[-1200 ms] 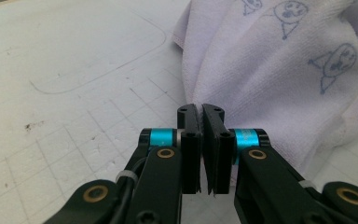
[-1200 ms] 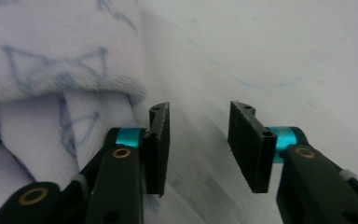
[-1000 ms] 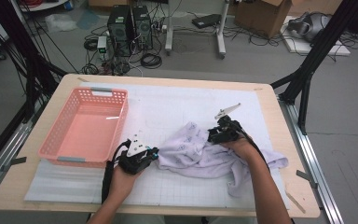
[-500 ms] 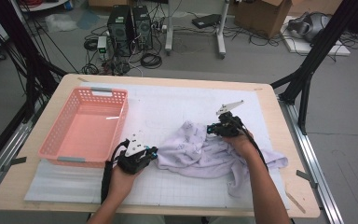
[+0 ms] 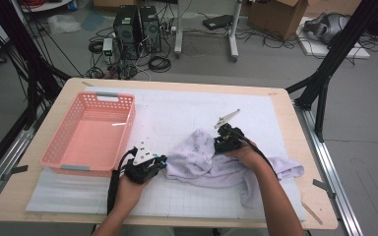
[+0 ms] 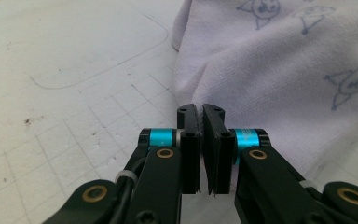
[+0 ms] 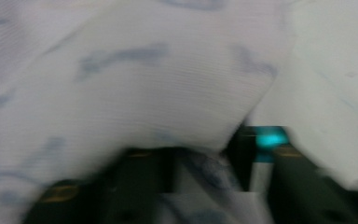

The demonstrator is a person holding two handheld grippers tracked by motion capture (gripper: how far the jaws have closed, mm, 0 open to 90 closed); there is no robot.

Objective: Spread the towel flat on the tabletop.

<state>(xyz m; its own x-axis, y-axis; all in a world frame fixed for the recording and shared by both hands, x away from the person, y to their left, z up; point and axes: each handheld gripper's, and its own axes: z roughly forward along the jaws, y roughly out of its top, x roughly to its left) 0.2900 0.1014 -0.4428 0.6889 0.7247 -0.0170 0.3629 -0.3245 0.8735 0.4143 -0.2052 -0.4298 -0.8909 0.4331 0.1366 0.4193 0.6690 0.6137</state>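
- Cloth (image 5: pixel 211 160), pale lilac with small printed figures, lies crumpled on the white gridded mat of the surface (image 5: pixel 295 216), right of the pink basket (image 5: pixel 91 132).
- Left hand-held gripper (image 6: pixel 200 122) rests just beside the cloth's near-left edge, jaws together; whether a thin bit of fabric sits between them cannot be told.
- Right hand-held gripper (image 5: pixel 224 142) sits at the cloth's far edge; its jaws have just been opening slightly, with a fold of cloth between them in the blurred right gripper view.
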